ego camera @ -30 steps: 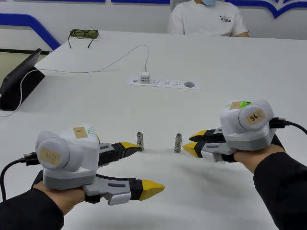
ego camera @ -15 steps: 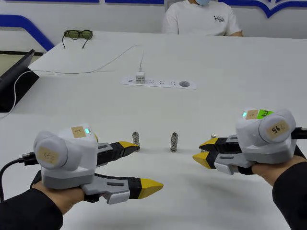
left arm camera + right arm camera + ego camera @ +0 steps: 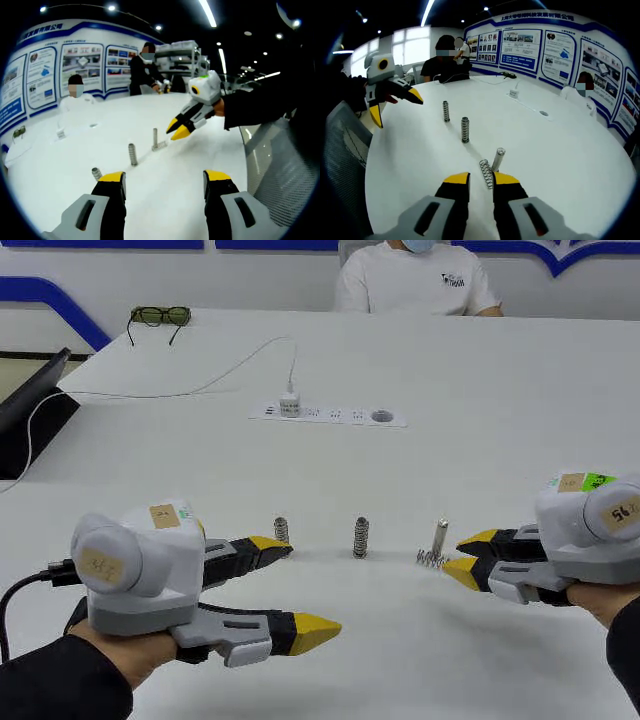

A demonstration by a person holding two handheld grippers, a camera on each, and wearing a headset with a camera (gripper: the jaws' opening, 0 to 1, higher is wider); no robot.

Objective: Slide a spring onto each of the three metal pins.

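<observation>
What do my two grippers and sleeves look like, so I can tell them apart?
Both the left gripper and right gripper have pale grey housings, black jaws with yellow tips and tan handwritten stickers. The right one also carries a green label. A black cable trails from the left. Sleeves are black.

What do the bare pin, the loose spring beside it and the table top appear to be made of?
Bare pin: likely metal; it is smooth, silvery grey and has a bright sheen.
Loose spring: probably steel wire, seen as thin shiny grey coils.
Table top: white, smooth and slightly glossy, perhaps laminate, though the look leaves it open.
</observation>
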